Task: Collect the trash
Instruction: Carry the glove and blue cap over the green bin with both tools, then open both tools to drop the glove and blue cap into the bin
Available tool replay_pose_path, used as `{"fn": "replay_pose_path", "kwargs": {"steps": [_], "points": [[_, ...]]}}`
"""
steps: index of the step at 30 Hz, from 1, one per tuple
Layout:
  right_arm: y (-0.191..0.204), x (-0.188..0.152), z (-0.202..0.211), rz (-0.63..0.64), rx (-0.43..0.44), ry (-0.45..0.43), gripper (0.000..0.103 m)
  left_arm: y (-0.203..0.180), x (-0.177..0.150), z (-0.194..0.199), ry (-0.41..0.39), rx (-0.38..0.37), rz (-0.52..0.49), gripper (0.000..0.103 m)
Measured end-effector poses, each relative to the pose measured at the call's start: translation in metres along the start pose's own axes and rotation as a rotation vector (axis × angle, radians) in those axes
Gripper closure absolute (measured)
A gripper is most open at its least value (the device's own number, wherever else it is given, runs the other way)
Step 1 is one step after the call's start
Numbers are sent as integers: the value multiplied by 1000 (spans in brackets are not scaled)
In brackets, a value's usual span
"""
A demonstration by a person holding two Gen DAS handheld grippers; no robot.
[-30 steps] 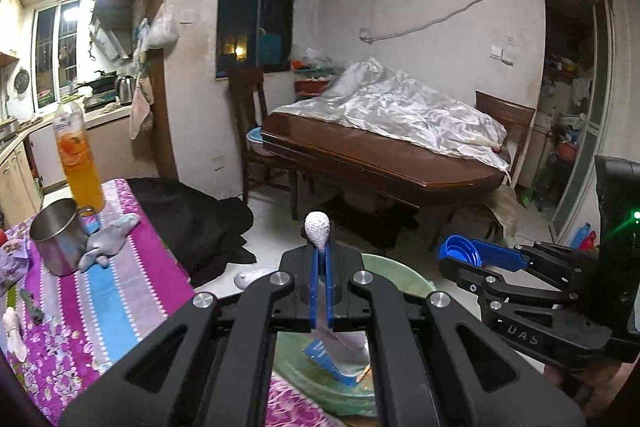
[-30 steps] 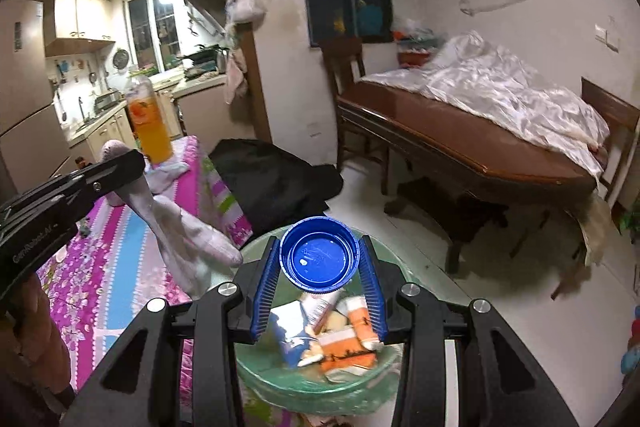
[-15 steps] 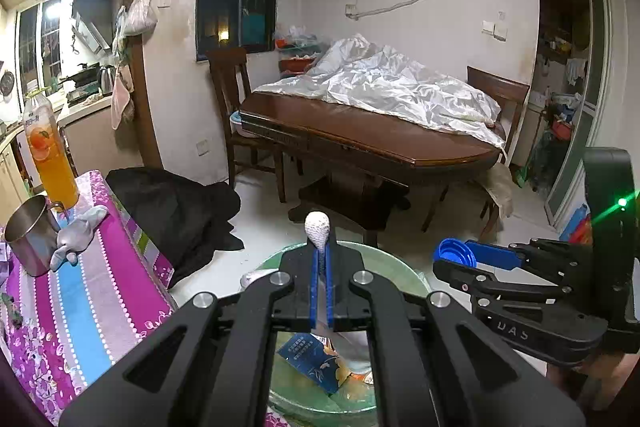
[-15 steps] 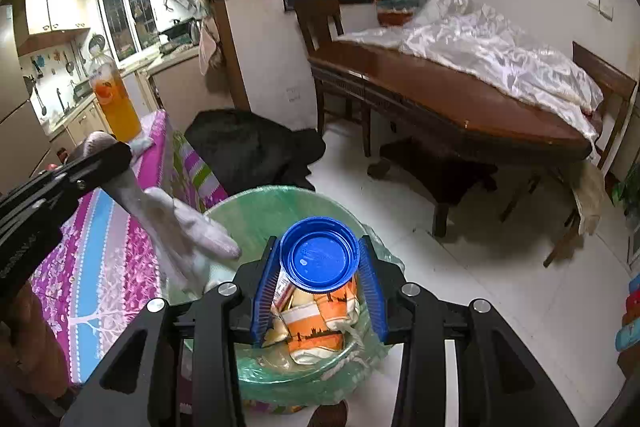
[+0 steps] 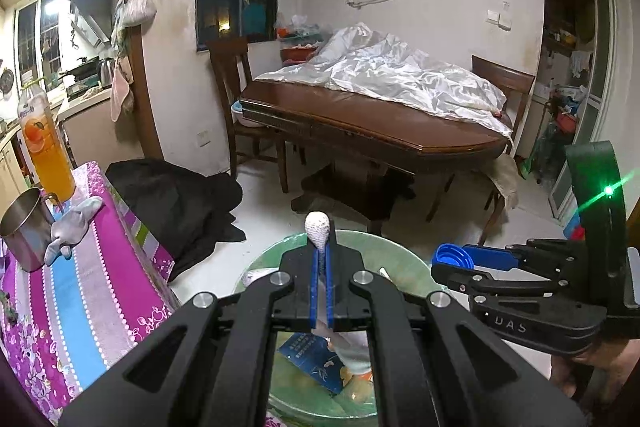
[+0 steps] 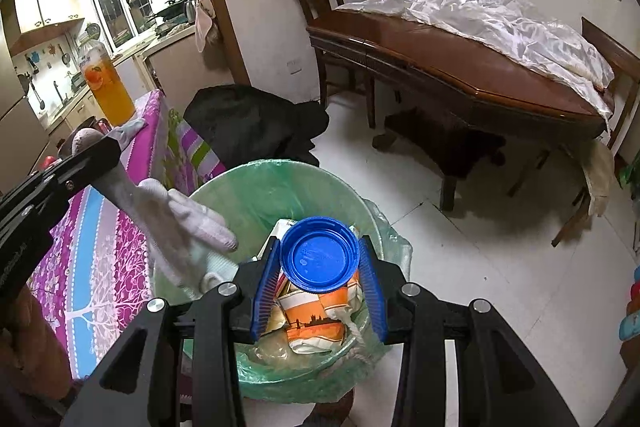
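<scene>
My left gripper (image 5: 320,253) is shut on a white knit glove (image 5: 317,225), whose tip pokes up past the blue pads. In the right wrist view that left gripper (image 6: 106,153) sits at the left, with the glove (image 6: 180,223) dangling over the rim of a bin lined with a green bag (image 6: 280,183). My right gripper (image 6: 319,246) is shut on a round blue lid (image 6: 318,259), held right above the bin's mouth. From the left wrist camera the right gripper (image 5: 440,261) and the lid (image 5: 450,254) hover over the bin (image 5: 384,251). An orange-and-white carton (image 6: 316,319) lies inside.
A table with a pink striped cloth (image 5: 80,291) stands left of the bin, carrying a juice bottle (image 5: 44,143), a steel mug (image 5: 24,231) and a grey glove (image 5: 72,227). Black cloth (image 5: 176,199) lies on the floor. A wooden table under a white sheet (image 5: 380,123) stands behind.
Both grippers have sunk toward the bin, which now fills more of each view. The glove now hangs over the bin's rim. Both grips are unchanged.
</scene>
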State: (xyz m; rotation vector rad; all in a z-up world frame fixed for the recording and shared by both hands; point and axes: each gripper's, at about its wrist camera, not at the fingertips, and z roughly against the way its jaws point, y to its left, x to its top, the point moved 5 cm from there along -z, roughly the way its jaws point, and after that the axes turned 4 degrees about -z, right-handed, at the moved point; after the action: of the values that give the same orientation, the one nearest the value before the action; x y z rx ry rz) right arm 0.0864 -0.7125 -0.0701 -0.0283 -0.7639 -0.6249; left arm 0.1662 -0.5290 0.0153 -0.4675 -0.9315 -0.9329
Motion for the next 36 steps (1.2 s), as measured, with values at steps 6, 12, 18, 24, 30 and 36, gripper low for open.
{"fn": "replay_pose_path", "kwargs": {"steps": [6,12,18,24,30,36], "points": [[2,2,-2,5,9,4,63,0,1,-2,4,2,-1,102],[0,3,-4,3,12,7,63,0,-1,-5,8,4,1,102],[0,2,-8,1,20,10,63,4,-5,-12,16,7,9,102],[0,2,-12,2,26,17,63,5,-5,-13,18,8,10,102],[-2,2,-14,2,29,19,63,9,-7,-18,29,13,16,101],[-4,3,-15,-9,41,17,51,12,-10,-26,54,15,19,95]]}}
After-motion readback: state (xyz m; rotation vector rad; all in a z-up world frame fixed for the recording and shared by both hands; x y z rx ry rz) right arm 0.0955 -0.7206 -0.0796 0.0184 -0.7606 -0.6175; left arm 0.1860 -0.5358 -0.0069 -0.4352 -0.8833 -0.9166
